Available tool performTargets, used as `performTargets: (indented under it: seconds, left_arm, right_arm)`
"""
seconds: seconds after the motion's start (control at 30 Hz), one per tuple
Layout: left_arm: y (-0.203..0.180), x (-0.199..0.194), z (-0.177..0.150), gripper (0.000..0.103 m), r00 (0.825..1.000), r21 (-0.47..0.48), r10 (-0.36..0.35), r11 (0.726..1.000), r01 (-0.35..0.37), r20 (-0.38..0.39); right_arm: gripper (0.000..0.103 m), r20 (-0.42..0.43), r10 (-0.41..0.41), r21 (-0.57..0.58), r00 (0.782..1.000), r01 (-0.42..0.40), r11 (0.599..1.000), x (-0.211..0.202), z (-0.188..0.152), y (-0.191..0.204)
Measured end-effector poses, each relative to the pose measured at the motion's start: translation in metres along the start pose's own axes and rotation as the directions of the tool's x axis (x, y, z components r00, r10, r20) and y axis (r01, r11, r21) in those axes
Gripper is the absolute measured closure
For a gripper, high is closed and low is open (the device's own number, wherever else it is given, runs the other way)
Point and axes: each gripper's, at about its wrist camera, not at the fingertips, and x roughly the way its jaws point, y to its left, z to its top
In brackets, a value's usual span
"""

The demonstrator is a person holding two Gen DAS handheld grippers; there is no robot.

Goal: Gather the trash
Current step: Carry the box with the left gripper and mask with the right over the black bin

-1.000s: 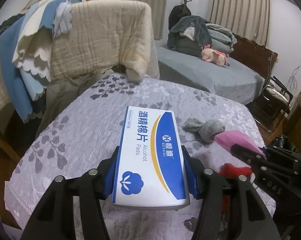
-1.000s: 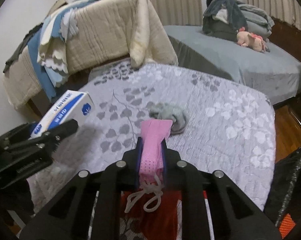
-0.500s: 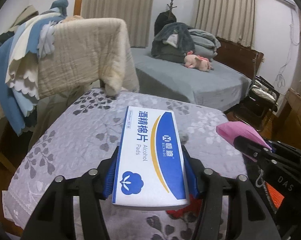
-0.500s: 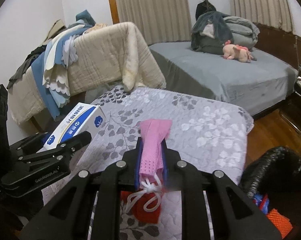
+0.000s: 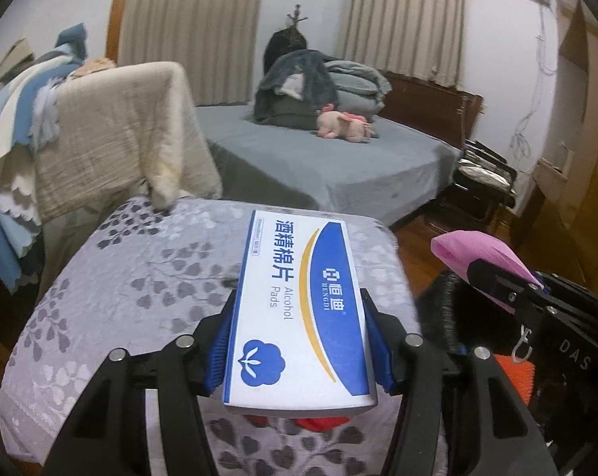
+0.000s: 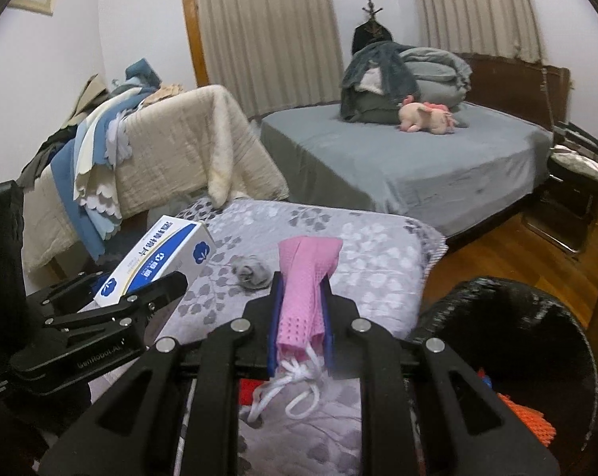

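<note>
Black trash bag [image 6: 537,317] open beside the table, orange scraps [image 6: 531,420] inside, left gripper [image 5: 299,341] clamping an alcohol-pad box [image 5: 299,297], right gripper [image 6: 300,317] pinching a pink face mask [image 6: 304,285], both tilted downward

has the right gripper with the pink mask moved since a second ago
Yes. The right gripper, shut on the pink mask, has pulled back and up from the grey wad on the table toward the black bag.

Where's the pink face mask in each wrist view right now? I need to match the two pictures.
Left wrist: pink face mask at right, clamped in the right gripper.
Right wrist: bottom centre, between that gripper's fingers.
Shared landmark: the pink plush toy on the grey bed.
</note>
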Motion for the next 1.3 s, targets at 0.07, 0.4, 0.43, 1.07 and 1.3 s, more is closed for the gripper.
performTargets:
  seconds: [0.07, 0.4, 0.43, 1.07, 1.3]
  left_arm:
    - [-0.015, -0.001, 0.001, 0.046, 1.000, 0.016, -0.024, 1.000, 0.024, 0.000]
    - [-0.083, 0.005, -0.001, 0.046, 0.990, 0.096, -0.140, 0.985, 0.142, -0.021]
    - [-0.091, 0.006, -0.002, 0.046, 0.988, 0.106, -0.154, 0.982, 0.156, -0.024]
    - [-0.201, 0.031, -0.016, 0.046, 0.947, 0.233, -0.310, 0.918, 0.321, -0.084]
    - [-0.227, 0.051, -0.026, 0.046, 0.935, 0.250, -0.333, 0.901, 0.354, -0.122]
  right_arm:
    - [0.087, 0.010, -0.020, 0.011, 1.000, 0.020, 1.000, -0.010, -0.003, -0.010]
    - [0.087, 0.031, -0.139, 0.074, 0.990, 0.136, 0.988, -0.053, -0.019, -0.070]
    - [0.087, 0.032, -0.150, 0.079, 0.988, 0.147, 0.986, -0.057, -0.020, -0.076]
    - [0.085, -0.005, -0.329, 0.162, 0.944, 0.325, 0.932, -0.099, -0.060, -0.163]
    - [0.085, -0.043, -0.365, 0.192, 0.930, 0.367, 0.910, -0.096, -0.074, -0.191]
